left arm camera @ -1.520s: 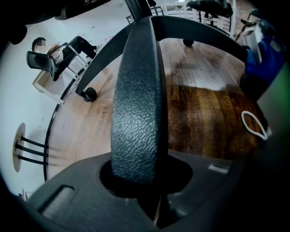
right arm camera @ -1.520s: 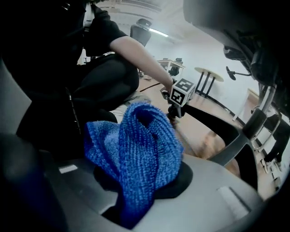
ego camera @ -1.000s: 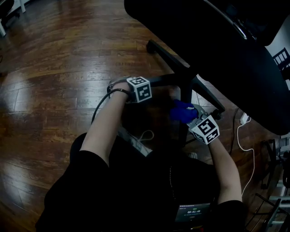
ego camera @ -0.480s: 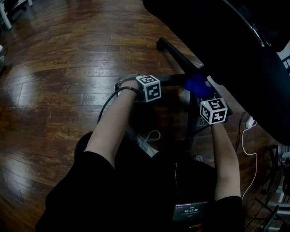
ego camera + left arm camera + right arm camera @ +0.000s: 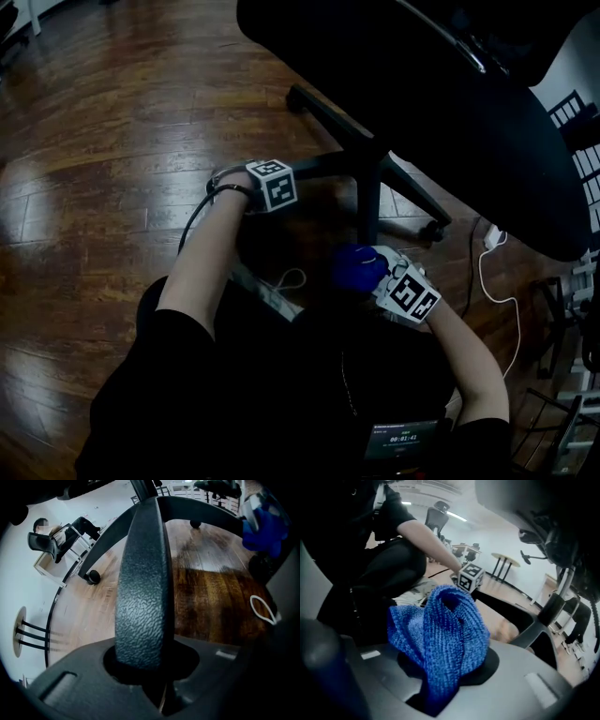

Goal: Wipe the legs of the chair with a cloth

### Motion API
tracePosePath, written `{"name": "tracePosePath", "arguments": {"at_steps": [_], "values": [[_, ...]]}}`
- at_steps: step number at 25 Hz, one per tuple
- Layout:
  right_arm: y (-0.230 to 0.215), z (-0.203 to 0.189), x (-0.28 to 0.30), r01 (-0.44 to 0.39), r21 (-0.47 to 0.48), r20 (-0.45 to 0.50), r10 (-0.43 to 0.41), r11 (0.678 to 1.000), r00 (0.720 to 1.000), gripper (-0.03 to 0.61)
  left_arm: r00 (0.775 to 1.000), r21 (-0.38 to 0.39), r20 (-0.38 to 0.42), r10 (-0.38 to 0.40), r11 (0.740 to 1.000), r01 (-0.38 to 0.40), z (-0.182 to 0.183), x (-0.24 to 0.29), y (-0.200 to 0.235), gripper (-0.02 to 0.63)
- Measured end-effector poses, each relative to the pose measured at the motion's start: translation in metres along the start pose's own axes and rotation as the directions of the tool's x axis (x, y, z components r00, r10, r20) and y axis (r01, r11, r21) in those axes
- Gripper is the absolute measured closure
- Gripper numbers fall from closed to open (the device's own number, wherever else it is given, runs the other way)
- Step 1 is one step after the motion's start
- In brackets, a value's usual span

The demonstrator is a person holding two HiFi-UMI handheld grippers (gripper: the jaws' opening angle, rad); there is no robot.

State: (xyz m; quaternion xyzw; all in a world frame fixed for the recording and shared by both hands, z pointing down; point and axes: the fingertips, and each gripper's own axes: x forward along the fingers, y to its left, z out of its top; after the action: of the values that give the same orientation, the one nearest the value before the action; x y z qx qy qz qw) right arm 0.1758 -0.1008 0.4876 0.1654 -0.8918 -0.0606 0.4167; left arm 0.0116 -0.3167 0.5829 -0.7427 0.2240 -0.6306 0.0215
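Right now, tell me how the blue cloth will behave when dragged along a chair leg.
The blue cloth is likely floppy: it folds and bunches where the right gripper pinches it. Its coarse knit probably drags rather than slides.

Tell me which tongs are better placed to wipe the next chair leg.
Right: the right tongs hold the blue cloth; the left tongs are shut on a chair leg, without cloth.
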Motion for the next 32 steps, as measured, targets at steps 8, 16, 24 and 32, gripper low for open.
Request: {"name": "tracePosePath", "arguments": {"at_steps": [8, 16, 24, 32], "values": [[0.025, -0.005, -0.005, -0.033, -0.007, 0.025, 0.033, 0.999, 0.999, 0.469, 1.000, -0.006, -0.005, 0.007, 1.000, -0.007, 0.000, 0.000, 0.001, 0.543], [-0.032, 0.003, -0.001, 0.068, 0.097, 0.060, -0.074, 0.993, 0.995, 0.476, 1.000, -0.012, -0.025, 0.004, 1.000, -0.004, -0.001, -0.001, -0.001, 0.543], [-0.176, 0.022, 0.016, 0.335, 0.139, 0.031, -0.342, 0.932, 0.939, 0.476, 0.999, -0.009, -0.032, -0.007, 1.000, 0.007, 0.000, -0.003, 0.000, 0.544], [-0.221, 0.034, 0.020, 0.435, 0.128, 0.049, -0.444, 0.891, 0.895, 0.479, 1.000, 0.012, 0.007, -0.018, 1.000, 0.018, 0.003, -0.003, 0.000, 0.545]]}}
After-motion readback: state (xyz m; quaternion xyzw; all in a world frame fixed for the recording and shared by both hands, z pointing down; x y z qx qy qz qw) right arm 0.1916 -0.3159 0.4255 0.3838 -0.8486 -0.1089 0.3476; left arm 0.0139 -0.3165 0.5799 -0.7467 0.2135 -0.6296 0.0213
